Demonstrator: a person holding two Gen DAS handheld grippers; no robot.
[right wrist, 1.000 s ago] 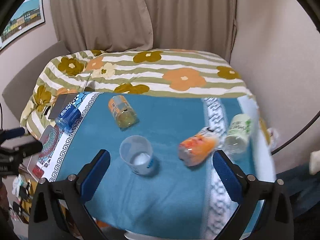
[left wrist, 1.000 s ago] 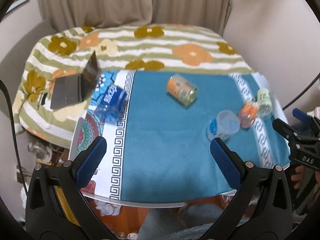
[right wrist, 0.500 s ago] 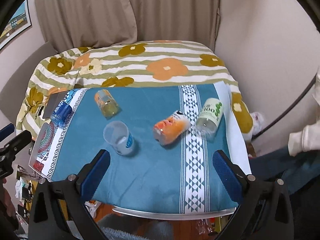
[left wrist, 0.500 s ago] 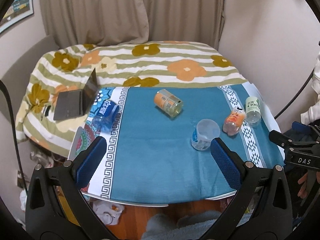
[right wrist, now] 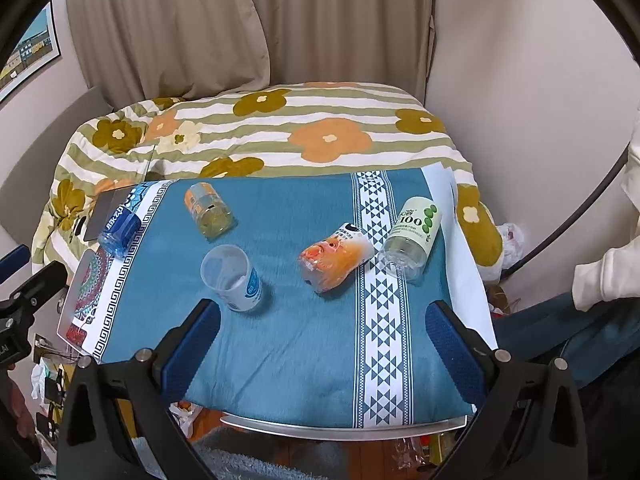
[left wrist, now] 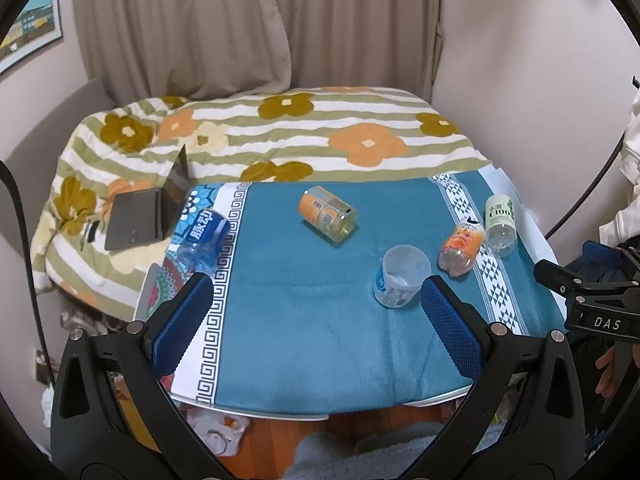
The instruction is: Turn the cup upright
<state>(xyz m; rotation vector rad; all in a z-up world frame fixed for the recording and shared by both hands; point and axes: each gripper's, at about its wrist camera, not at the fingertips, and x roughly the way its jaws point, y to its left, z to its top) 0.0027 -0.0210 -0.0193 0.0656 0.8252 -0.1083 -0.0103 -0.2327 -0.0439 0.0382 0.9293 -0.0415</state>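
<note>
A clear plastic cup (left wrist: 400, 276) with a blue label stands upright, mouth up, on the teal cloth (left wrist: 320, 320); it also shows in the right wrist view (right wrist: 232, 276). My left gripper (left wrist: 316, 320) is open and empty, held back over the table's near edge, the cup just beyond its right finger. My right gripper (right wrist: 320, 344) is open and empty, also near the front edge, the cup beyond its left finger. Neither gripper touches the cup.
Several bottles lie on their sides: an orange-labelled jar (left wrist: 328, 212), an orange bottle (right wrist: 334, 258), a green-and-white bottle (right wrist: 412, 234) and a blue bottle (left wrist: 204, 236) at the left edge. A laptop (left wrist: 148, 212) sits on the flowered quilt (left wrist: 320, 132) behind the table.
Both grippers have pulled back and up from the table, so the objects look smaller and farther. The cup stands upright throughout.
</note>
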